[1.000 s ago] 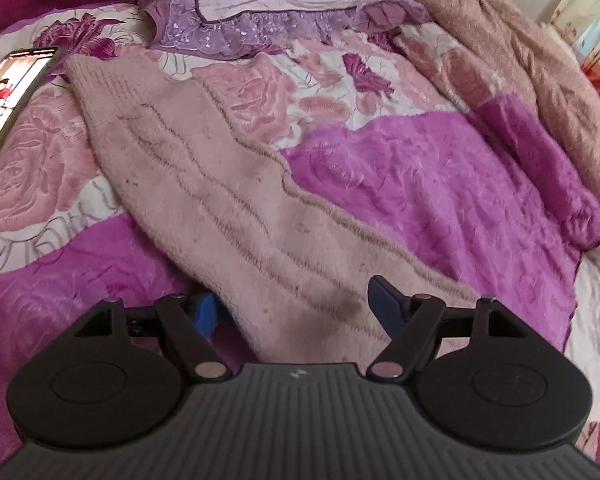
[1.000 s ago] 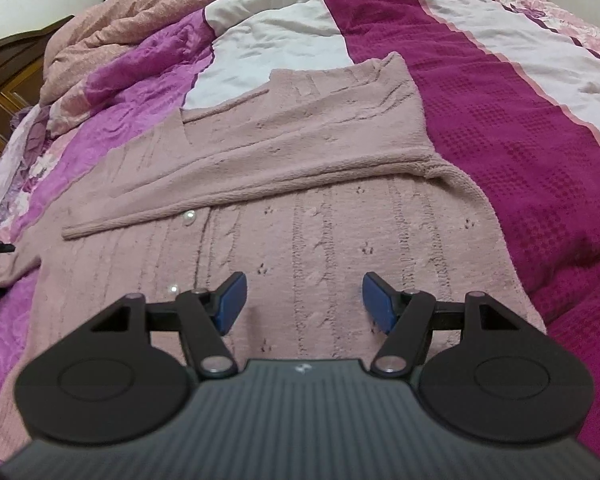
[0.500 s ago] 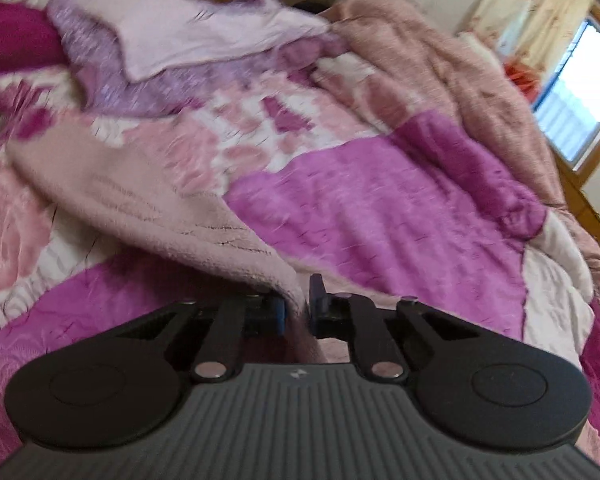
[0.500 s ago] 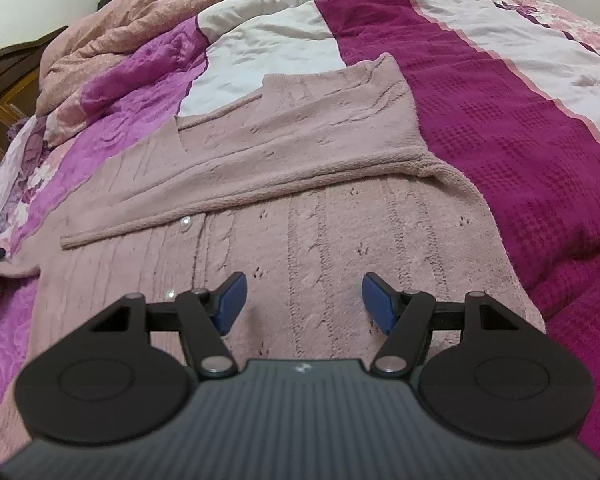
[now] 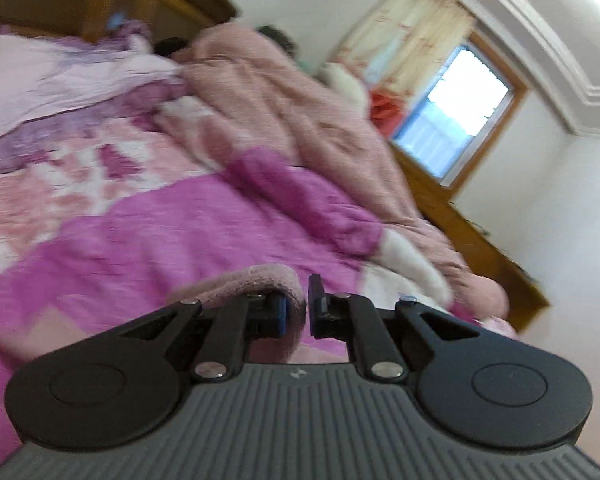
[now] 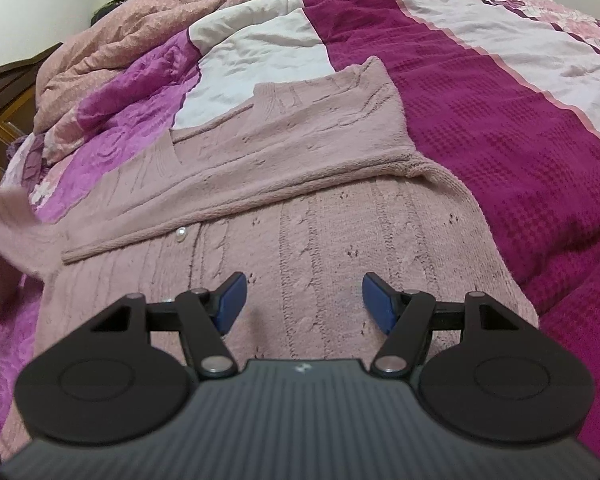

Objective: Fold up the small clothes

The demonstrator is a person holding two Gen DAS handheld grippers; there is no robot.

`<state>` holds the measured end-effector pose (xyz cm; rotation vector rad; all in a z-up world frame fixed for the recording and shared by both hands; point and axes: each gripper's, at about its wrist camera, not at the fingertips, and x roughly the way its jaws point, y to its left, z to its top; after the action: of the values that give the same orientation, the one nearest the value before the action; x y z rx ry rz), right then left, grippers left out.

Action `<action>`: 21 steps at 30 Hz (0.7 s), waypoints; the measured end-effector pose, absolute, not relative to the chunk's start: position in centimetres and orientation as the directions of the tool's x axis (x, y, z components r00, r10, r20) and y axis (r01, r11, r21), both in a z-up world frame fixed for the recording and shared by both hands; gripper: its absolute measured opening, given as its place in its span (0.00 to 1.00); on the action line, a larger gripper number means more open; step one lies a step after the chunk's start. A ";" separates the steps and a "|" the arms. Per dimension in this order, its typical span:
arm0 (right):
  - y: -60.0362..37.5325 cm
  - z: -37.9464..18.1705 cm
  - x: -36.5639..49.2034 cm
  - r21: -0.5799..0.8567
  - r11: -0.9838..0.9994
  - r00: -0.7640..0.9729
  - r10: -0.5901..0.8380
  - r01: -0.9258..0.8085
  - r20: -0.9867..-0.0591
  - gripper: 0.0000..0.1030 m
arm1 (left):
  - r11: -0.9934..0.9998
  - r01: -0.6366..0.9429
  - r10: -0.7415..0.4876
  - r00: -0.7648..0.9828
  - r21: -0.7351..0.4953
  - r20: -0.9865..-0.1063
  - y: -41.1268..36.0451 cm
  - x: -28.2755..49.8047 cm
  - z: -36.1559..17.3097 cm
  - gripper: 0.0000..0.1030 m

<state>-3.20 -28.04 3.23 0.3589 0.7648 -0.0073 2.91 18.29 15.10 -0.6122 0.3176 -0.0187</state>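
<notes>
Left gripper clamping fuzzy pink knit cardigan sleeve, right gripper spread wide

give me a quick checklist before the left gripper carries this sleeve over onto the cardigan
1. Left gripper shut on the sleeve: ok, pink knit is pinched between its fingers.
2. Sleeve lifted off the bedspread: ok, in the right wrist view its raised part hangs at the left edge.
3. Cardigan body lying flat: ok, spread out with no big bunching.
4. Other sleeve already folded across the chest: ok.
5. Right gripper out of the way: ok, open and holding nothing, above the lower body.
6. How deep the left grip is: cannot tell, the view is blurred.
</notes>
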 end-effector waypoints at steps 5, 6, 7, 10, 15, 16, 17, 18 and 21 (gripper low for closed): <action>-28.5 3.2 -3.6 0.329 0.934 0.731 0.125 0.143 -0.671 0.64 | 0.846 0.033 -0.203 0.943 -0.533 -0.264 12.0 3.0 16.3 0.10; -28.6 3.2 -3.7 0.331 0.932 0.732 0.124 0.145 -0.670 0.64 | 0.855 0.047 -0.215 0.938 -0.517 -0.270 10.7 3.2 16.2 0.10; -28.8 3.2 -3.7 0.335 0.931 0.734 0.124 0.147 -0.668 0.64 | 0.863 0.060 -0.228 0.932 -0.502 -0.281 9.4 3.3 16.0 0.10; -29.2 3.2 -3.9 0.348 0.925 0.738 0.125 0.155 -0.663 0.64 | 0.869 0.082 -0.273 0.902 -0.488 -0.333 6.0 4.1 14.5 0.10; -29.8 2.9 -4.2 0.360 0.918 0.744 0.124 0.165 -0.656 0.64 | 0.888 0.089 -0.307 0.846 -0.451 -0.437 1.5 5.6 11.1 0.11; -29.8 2.8 -4.3 0.363 0.917 0.745 0.126 0.164 -0.655 0.64 | 0.893 0.091 -0.311 0.834 -0.441 -0.456 0.9 5.8 10.3 0.11; -29.8 2.8 -4.4 0.364 0.917 0.745 0.128 0.162 -0.655 0.64 | 0.901 0.092 -0.311 0.819 -0.424 -0.483 0.3 6.2 9.5 0.11; -29.8 2.7 -4.4 0.365 0.917 0.745 0.130 0.160 -0.654 0.64 | 0.909 0.090 -0.308 0.805 -0.407 -0.508 -0.1 6.8 8.7 0.11; -29.9 2.7 -4.5 0.371 0.916 0.746 0.137 0.155 -0.651 0.64 | 0.925 0.069 -0.295 0.749 -0.374 -0.593 -1.0 7.6 6.4 0.12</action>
<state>-4.48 -29.89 2.75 0.4233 0.7337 -0.0100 7.55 -0.97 6.40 -0.3419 0.6983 -0.2036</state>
